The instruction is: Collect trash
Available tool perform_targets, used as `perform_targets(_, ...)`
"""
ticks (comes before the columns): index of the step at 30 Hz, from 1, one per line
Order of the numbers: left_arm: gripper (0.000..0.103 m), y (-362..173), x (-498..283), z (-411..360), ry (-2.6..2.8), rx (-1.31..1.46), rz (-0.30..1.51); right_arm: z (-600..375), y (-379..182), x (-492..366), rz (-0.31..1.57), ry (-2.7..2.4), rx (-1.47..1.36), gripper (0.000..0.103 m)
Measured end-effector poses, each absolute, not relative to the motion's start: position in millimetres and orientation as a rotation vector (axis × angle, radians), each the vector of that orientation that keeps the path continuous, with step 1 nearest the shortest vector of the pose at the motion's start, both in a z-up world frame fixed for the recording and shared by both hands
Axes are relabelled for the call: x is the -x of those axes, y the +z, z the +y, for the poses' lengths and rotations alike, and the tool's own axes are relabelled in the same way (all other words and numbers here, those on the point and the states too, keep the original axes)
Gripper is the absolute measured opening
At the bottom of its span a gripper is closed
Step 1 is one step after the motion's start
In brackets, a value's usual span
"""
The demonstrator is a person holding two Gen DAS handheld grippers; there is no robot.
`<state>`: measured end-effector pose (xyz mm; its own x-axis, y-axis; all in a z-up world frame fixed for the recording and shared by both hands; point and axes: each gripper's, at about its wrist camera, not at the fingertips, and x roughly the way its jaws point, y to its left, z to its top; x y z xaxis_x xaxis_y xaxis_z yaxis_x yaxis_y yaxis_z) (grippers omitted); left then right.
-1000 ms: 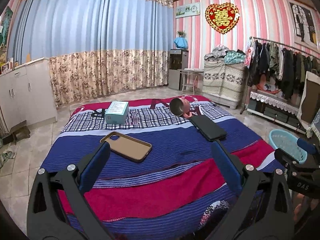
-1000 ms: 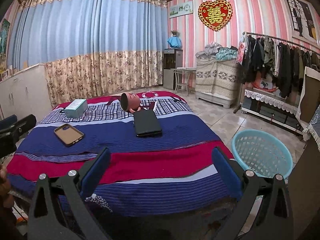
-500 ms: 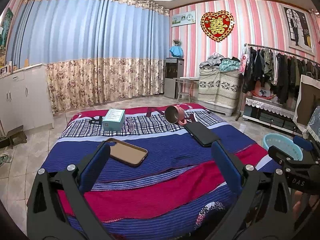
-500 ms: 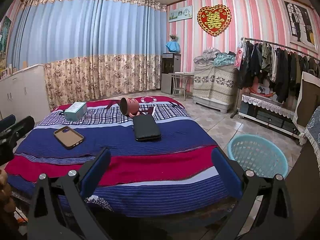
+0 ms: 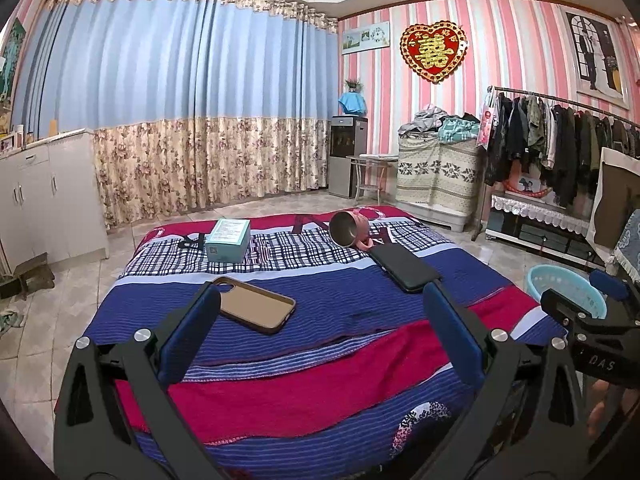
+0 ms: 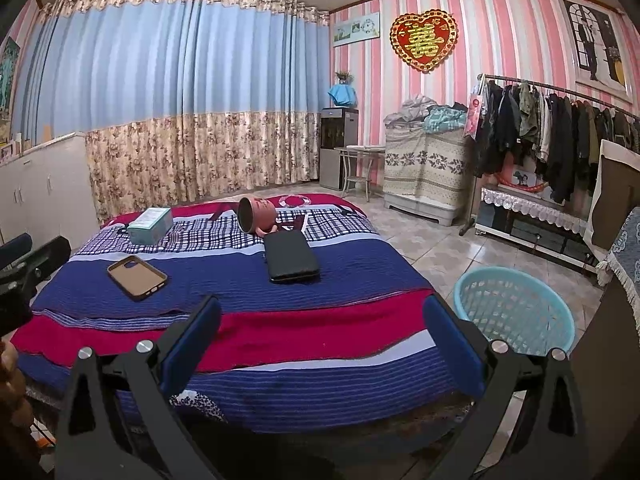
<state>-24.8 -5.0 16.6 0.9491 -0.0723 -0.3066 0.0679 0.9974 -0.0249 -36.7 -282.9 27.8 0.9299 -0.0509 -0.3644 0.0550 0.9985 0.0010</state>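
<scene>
On the striped bed [image 5: 340,380] lie a brown phone case [image 5: 256,309], a teal box [image 5: 229,239], a tipped pink cup [image 5: 351,230] and a black case [image 5: 405,268]. They also show in the right wrist view: phone case [image 6: 137,277], box [image 6: 151,225], cup [image 6: 258,214], black case [image 6: 291,256]. A light blue basket [image 6: 516,312] stands on the floor right of the bed. My left gripper [image 5: 320,332] is open and empty over the bed's near end. My right gripper [image 6: 320,336] is open and empty, near the bed's front edge.
White cabinets [image 5: 48,200] stand at the left, curtains [image 5: 200,120] behind the bed. A clothes rack [image 5: 560,144] and a covered cabinet [image 5: 436,176] stand at the right. Tiled floor [image 6: 432,248] runs between the bed and the rack.
Both views have tilted up and drawn back slightly from the bed. The objects on the bed have not moved. Both grippers stay open.
</scene>
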Motion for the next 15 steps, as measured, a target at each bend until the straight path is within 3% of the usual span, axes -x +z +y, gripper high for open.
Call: perform_targets(15, 0.098, 15.5, 24.9, -3.8, -0.069, 0.014, 0.310, -286.6, 31.1, 41.5, 0.363, -0.072, -0.013, 0.099)
